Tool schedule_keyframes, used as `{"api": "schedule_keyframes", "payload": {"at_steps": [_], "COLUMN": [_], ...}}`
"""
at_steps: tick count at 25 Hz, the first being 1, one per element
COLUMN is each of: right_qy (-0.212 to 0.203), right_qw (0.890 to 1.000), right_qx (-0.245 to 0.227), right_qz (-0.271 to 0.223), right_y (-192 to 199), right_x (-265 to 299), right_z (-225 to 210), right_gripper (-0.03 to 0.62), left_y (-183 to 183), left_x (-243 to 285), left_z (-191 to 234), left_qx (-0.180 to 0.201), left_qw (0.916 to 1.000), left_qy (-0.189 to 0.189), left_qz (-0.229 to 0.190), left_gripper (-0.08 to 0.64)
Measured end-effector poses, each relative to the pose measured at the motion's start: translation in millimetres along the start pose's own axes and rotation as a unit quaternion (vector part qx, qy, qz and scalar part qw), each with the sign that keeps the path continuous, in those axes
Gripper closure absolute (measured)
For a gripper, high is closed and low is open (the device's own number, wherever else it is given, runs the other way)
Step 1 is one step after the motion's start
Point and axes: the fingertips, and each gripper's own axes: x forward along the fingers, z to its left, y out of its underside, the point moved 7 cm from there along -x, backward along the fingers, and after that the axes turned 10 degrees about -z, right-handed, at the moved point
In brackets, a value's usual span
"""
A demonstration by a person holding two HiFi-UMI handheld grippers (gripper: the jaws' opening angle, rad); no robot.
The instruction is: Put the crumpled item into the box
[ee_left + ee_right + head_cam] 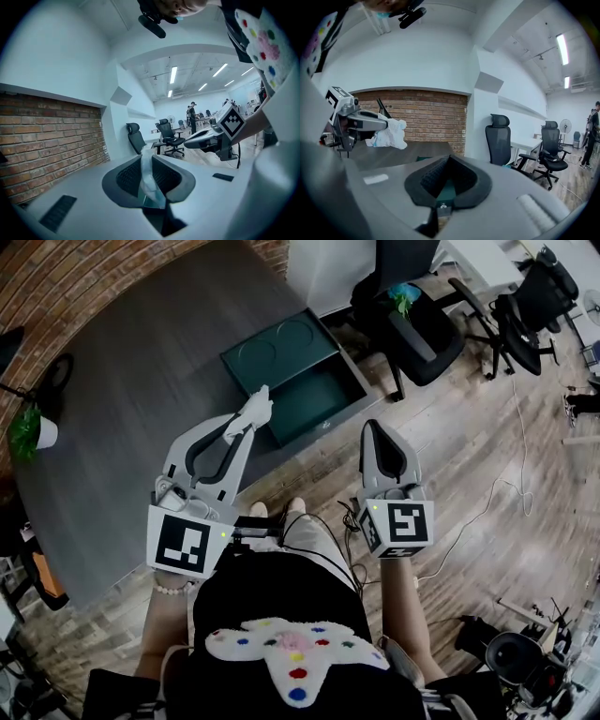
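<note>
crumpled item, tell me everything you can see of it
The crumpled item is a small white wad with a faint blue tint, thin and wrinkled like tissue or soft paper. The left tool has its jaws closed on a flattened strip of it, and a loose bunch sticks out past the tips. It is held in the air and touches nothing else. In the head view it shows against the near left edge of the open green box, not yet inside.

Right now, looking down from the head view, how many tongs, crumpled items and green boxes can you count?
tongs: 2, the left tongs and the right tongs
crumpled item: 1
green box: 1
Total: 4
</note>
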Motion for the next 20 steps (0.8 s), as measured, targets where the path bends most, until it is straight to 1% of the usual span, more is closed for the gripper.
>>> {"api": "schedule_keyframes", "payload": {"at_steps": [9,13,17,20], "right_qy": [0.011,0.026,0.038,0.049], "right_qw": [1.0,1.0,0.999,0.998], "right_qx": [0.008,0.011,0.013,0.016], "right_qz": [0.008,0.009,0.016,0.023], "right_y": [2.6,5.3,10.3,13.5], "right_x": [1.3,-4.6,-11.6,-17.9], "right_z": [-0.6,-5.1,-9.3,-13.6], "right_gripper": [0.583,0.583,0.583,0.583], "left_y": [10.2,21.1,33.7,42.4], "left_x": [16.6,31.2,47.8,62.5], "left_z": [3.6,-0.5,-4.4,-7.6], "left_qx": [-0.012,-0.01,-0.018,-0.011], "left_qw": [0.9998,0.9991,0.9978,0.9966], "left_qy": [0.018,0.041,0.061,0.077], "left_qz": [0.005,0.011,0.018,0.028], "left_gripper": [0.502,0.502,0.502,0.502]}}
